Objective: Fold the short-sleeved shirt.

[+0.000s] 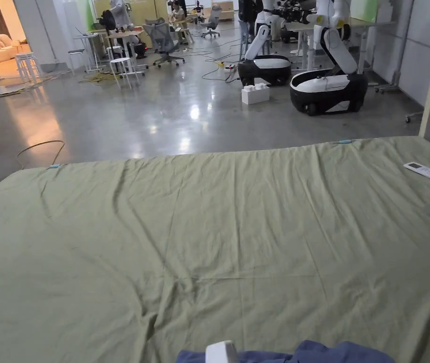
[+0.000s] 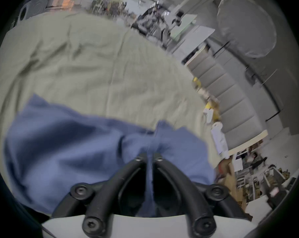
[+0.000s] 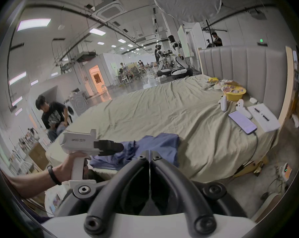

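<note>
While the blue shirt [image 2: 63, 149] is lying bunched at the near edge of the green-sheeted bed [image 1: 237, 227], a fold of it is being pinched between the closed jaws of the left gripper [image 2: 150, 156]. The right gripper [image 3: 149, 155] is being held closed, jaws together on nothing. No writing is being shown legibly.

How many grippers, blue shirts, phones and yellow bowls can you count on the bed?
Grippers: 2, the left gripper and the right gripper
Blue shirt: 1
Phone: 1
Yellow bowl: 1
Total: 5
</note>
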Demonstrator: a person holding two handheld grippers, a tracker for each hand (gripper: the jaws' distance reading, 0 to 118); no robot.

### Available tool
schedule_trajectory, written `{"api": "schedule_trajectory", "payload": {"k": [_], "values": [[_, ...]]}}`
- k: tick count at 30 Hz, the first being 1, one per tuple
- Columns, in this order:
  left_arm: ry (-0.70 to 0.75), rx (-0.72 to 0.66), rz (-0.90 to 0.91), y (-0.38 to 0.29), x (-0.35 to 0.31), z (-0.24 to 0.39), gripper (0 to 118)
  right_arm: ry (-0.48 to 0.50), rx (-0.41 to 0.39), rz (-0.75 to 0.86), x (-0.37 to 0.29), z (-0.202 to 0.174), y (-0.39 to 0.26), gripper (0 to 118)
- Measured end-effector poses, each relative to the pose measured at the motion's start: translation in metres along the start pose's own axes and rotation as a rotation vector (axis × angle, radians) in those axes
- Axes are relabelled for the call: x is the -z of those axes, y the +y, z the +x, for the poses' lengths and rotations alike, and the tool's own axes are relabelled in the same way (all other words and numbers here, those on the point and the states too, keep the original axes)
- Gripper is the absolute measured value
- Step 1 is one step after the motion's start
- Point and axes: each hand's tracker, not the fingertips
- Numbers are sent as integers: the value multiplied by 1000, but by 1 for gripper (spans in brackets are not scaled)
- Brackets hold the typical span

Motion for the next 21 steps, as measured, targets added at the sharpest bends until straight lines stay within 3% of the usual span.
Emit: {"api": "schedule_trajectory", "payload": {"k": [1, 3, 4, 8, 11, 14, 15, 17, 19, 20, 21], "values": [[-60, -7, 44, 8, -20, -8, 40, 6, 9, 7, 2, 0, 2, 1], [-120, -38, 104, 24, -62, -25, 93, 17, 2, 10, 8, -2, 8, 1], [-113, -62, 113, 30, -75, -37, 102, 30, -1, 10, 11, -3, 10, 1], [-56, -254, 117, 38, -101, -111, 103, 116, 64, 5, 25, -2, 13, 1], [-35, -361, 90, 29, -90, -152, 103, 109, 70, 3, 29, -3, 13, 1], [-81, -437, 36, 25, -62, -174, 101, 88, 31, 0, 25, -9, 14, 1], [-97, -451, 20, 24, -63, -143, 100, 82, 26, 0, 22, -10, 14, 1], [-134, -484, -34, 20, -44, -141, 91, 68, 27, 0, 18, -7, 14, 1], [-136, -496, -52, 15, -33, -134, 68, 47, 42, -2, 16, -2, 9, 1], [-145, -547, -57, 13, -30, -132, 51, 35, 49, -7, 16, 0, 8, 1], [-135, -567, -61, 12, -27, -129, 18, 21, 51, -8, 15, 1, 8, 1]]}}
